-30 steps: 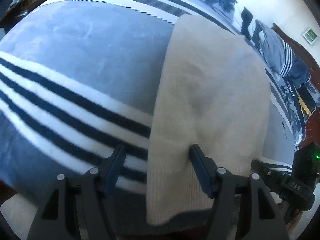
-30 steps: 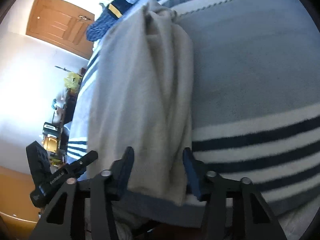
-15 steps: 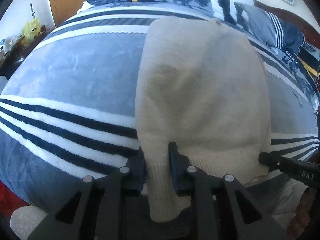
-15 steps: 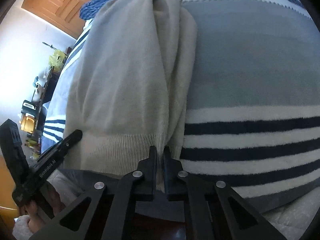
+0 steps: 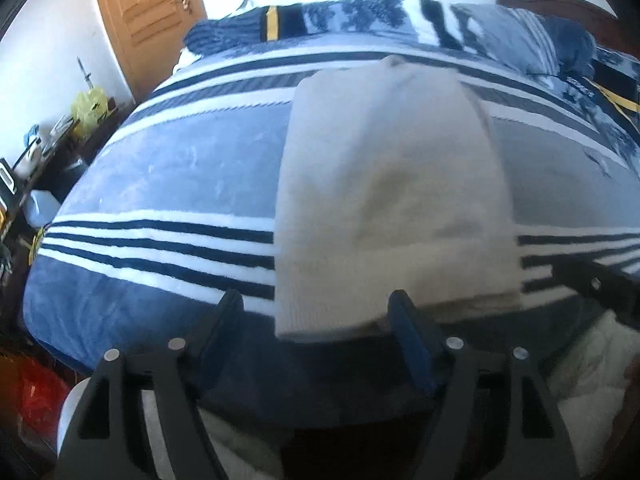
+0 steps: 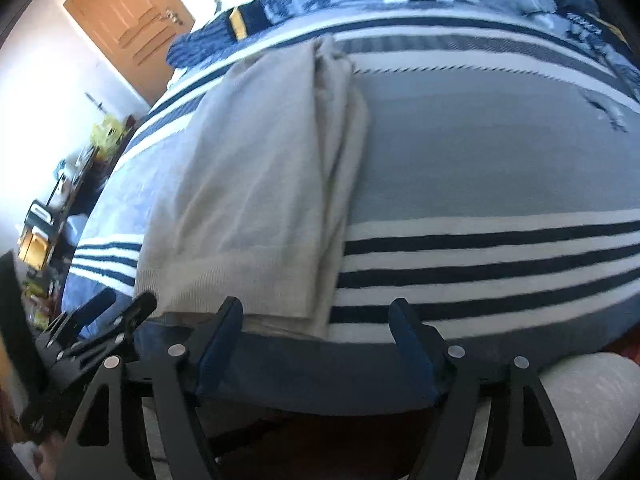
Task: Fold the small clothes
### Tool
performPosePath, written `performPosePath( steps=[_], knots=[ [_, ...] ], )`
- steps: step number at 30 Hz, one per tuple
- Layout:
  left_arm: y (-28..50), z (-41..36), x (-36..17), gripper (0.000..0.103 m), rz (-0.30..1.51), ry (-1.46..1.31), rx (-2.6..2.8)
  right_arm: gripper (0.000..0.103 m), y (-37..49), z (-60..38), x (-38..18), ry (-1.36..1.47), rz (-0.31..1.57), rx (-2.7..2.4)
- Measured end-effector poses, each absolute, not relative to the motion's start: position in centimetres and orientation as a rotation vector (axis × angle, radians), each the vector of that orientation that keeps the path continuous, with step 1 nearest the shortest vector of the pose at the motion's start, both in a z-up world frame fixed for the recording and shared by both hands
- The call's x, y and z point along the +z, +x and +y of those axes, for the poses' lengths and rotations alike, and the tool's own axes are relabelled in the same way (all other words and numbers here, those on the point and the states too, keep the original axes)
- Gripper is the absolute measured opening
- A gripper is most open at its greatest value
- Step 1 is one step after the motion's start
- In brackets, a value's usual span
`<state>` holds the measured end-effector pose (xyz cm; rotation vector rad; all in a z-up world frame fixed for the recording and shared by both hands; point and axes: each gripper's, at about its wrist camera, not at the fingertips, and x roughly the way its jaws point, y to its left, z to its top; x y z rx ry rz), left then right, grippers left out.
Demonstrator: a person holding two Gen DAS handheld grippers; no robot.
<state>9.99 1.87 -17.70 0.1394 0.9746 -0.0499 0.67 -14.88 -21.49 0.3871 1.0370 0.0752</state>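
Both grippers spread wide and holding nothing. Left gripper [image 5: 316,320] poised at the near edge of the bed, jaws apart on either side of the left front corner of the cream sweater [image 5: 392,200], with no contact visible. Right gripper [image 6: 316,324] likewise parted, straddling the sweater's right front corner [image 6: 260,184] just off the hem. Sweater lying flat and lengthwise on the striped blue-and-white blanket [image 5: 168,168], folded into a long narrow panel with its ribbed hem toward the near bed edge and its far end reaching toward the pillows [image 5: 516,36]. Extra layers of fabric stacked along its right side (seen as bunched pleats in the right wrist view). Hem resting over the band of dark navy stripes. Left gripper's black frame [image 6: 92,324] visible low at the left of the right wrist view, close beside the sweater's hem. Wooden door [image 5: 148,20] at the far left of the room, cluttered side furniture [image 5: 60,132] beside the bed, a yellow bag [image 5: 90,106] on it.
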Motion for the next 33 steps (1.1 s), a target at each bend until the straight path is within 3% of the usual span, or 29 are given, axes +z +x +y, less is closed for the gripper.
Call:
performPosePath(
  steps=[1,3,19,33],
  knots=[
    [9.6,1.7,-17.2,0.086,0.964,0.141,-0.050,0.083,0.3,-15.2,-21.1,0.388,1.024,0.050],
    [8.3,1.6,-15.7,0.088,0.921,0.148,-0.016,0.084,-0.4,-15.5,-20.2,0.371,1.005,0.011],
    [3.6,2.9,-6.9,0.088,0.812,0.095,0.052,0.084,-6.0,-13.0,-9.1,0.296,0.868,0.036],
    [1.7,1.4,-2.3,0.088,0.819,0.179,0.023,0.084,-7.8,-12.7,-5.3,0.255,0.867,-0.015]
  ],
)
